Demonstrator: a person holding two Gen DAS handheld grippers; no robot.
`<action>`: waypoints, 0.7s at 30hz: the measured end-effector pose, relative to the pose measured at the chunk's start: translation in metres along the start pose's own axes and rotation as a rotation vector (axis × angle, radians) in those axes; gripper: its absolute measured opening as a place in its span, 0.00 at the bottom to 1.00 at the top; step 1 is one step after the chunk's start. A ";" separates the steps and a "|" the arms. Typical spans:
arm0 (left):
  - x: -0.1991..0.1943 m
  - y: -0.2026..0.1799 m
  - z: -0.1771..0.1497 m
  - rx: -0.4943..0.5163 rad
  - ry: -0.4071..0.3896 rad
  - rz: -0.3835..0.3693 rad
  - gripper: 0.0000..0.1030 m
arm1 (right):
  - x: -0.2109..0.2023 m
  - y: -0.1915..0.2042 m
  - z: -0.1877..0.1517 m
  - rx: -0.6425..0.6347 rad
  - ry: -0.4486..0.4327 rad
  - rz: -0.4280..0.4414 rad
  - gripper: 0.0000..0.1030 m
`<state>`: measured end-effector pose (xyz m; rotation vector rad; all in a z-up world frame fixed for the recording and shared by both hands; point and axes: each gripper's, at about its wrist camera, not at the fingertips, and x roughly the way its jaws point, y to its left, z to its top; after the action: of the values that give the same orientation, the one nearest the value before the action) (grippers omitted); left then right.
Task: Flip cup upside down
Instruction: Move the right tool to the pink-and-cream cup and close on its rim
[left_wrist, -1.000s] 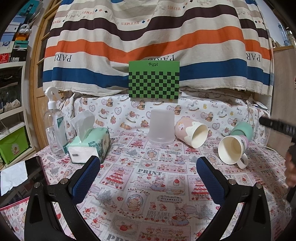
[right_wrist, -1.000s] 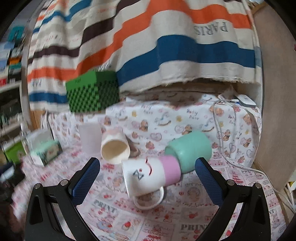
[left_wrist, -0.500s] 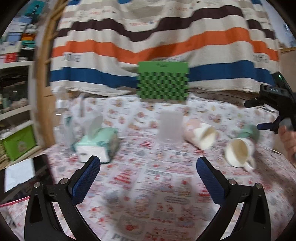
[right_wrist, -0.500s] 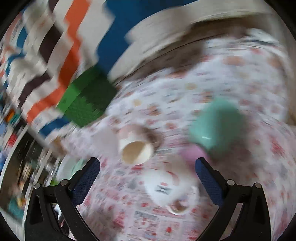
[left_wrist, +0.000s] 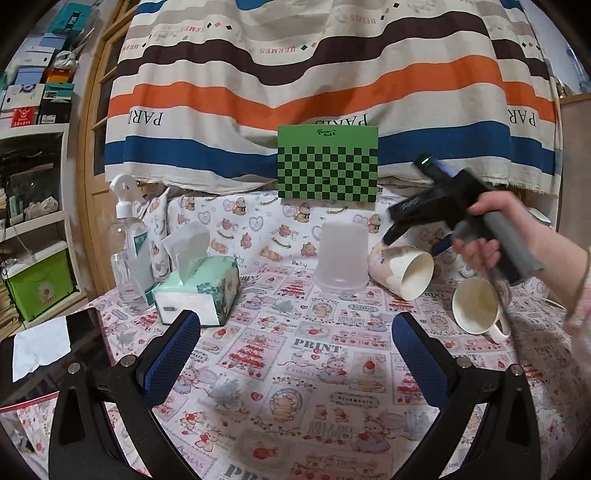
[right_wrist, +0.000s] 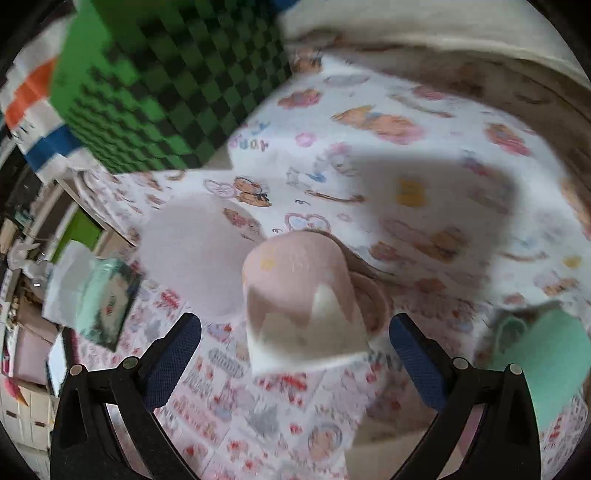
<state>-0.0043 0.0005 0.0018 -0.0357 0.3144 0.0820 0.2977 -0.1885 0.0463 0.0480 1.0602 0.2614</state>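
Tablecloth (left_wrist: 295, 369): four cups (left_wrist: 400, 271) (three apparently toppled), one upside-down.

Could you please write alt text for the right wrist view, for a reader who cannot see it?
The right gripper, jaws open, is centred over a pink and cream cup lying on its side on a cartoon-print tablecloth. A frosted translucent cup stands upside down to its left, with a mint green cup at far right.

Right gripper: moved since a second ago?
Yes. Right gripper swung left and down: the pink cup now sits between its open fingers, checkerboard looming larger.
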 end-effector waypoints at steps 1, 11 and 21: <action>0.001 0.001 0.000 -0.004 0.003 -0.002 1.00 | 0.012 0.004 0.005 -0.020 0.033 -0.017 1.00; 0.000 0.000 0.000 -0.004 0.002 -0.017 1.00 | 0.051 0.023 0.010 -0.048 0.157 -0.167 0.83; -0.001 0.001 0.000 -0.009 0.000 -0.006 1.00 | -0.047 0.055 -0.070 -0.129 -0.085 -0.013 0.83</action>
<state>-0.0048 0.0011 0.0020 -0.0451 0.3139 0.0770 0.2054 -0.1522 0.0610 -0.0628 0.9570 0.3129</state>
